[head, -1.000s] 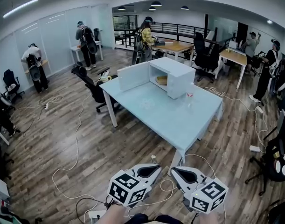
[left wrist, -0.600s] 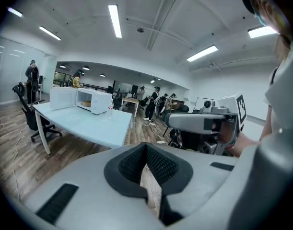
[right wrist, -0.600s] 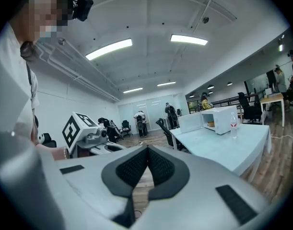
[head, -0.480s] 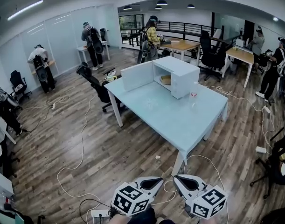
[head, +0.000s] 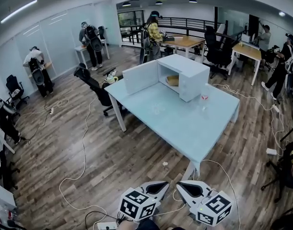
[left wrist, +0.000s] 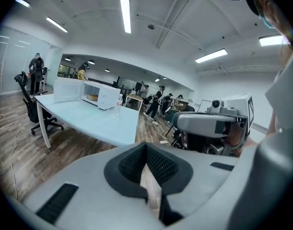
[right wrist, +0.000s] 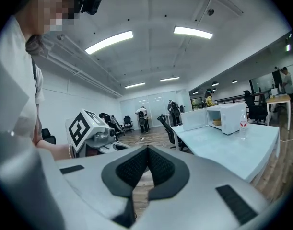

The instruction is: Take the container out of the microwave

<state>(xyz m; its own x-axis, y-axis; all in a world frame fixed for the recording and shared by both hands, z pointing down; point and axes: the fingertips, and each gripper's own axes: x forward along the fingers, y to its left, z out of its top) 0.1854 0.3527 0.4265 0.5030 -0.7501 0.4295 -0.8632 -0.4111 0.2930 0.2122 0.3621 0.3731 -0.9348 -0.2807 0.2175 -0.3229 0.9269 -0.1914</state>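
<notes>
A white microwave point(head: 184, 75) stands at the far end of the pale blue table point(head: 184, 123), its door point(head: 140, 76) swung open to the left. Inside it sits a tan container point(head: 173, 80), also visible in the left gripper view point(left wrist: 92, 97) and the right gripper view point(right wrist: 216, 122). My left gripper point(head: 163, 184) and right gripper point(head: 181, 185) hang side by side at the bottom of the head view, short of the table's near corner. Both are shut on nothing, pads together point(left wrist: 146, 150) point(right wrist: 147, 152).
A clear bottle with a red label point(head: 204, 96) stands on the table right of the microwave. A black office chair point(head: 91, 83) sits at the table's left. Cables trail over the wood floor point(head: 84, 166). Several people work at desks along the far walls.
The table and microwave have drawn nearer in the head view. Both grippers have sunk a little lower in the picture, still side by side and shut.
</notes>
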